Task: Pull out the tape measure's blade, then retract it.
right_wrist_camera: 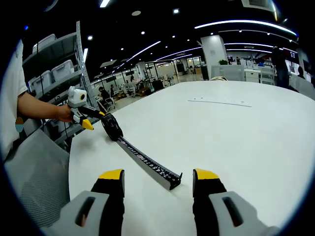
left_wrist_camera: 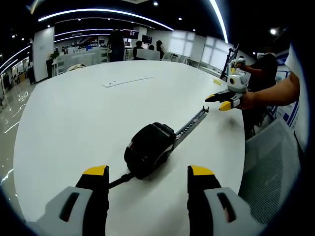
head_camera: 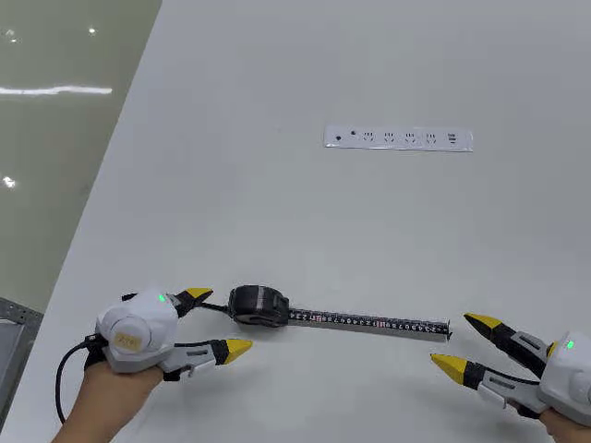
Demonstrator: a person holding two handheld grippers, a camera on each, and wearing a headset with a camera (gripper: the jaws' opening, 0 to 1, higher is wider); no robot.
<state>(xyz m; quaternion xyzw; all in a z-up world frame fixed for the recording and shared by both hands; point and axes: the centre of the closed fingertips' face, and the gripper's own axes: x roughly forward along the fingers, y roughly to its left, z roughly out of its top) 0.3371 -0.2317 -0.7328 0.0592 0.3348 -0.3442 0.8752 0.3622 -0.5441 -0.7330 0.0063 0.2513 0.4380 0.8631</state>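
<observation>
A black tape measure [head_camera: 258, 305] lies on the white table [head_camera: 305, 221], its blade [head_camera: 369, 322] drawn out to the right and ending in a hook [head_camera: 448, 328]. My left gripper [head_camera: 214, 321] is open just left of the case [left_wrist_camera: 149, 149], which sits a little ahead of its yellow fingertips [left_wrist_camera: 95, 171], with a black strap trailing toward them. My right gripper [head_camera: 469, 341] is open just right of the blade's end [right_wrist_camera: 174, 182], not touching it. From the right gripper view the case [right_wrist_camera: 112, 127] lies far off beside the left gripper [right_wrist_camera: 91, 119].
A white power strip [head_camera: 398, 138] lies flat on the table farther back. The table's left edge runs diagonally beside a glossy floor [head_camera: 55, 111]. A grey mesh chair [left_wrist_camera: 275, 167] stands beyond the near edge. Shelving [right_wrist_camera: 54, 64] and office desks stand in the background.
</observation>
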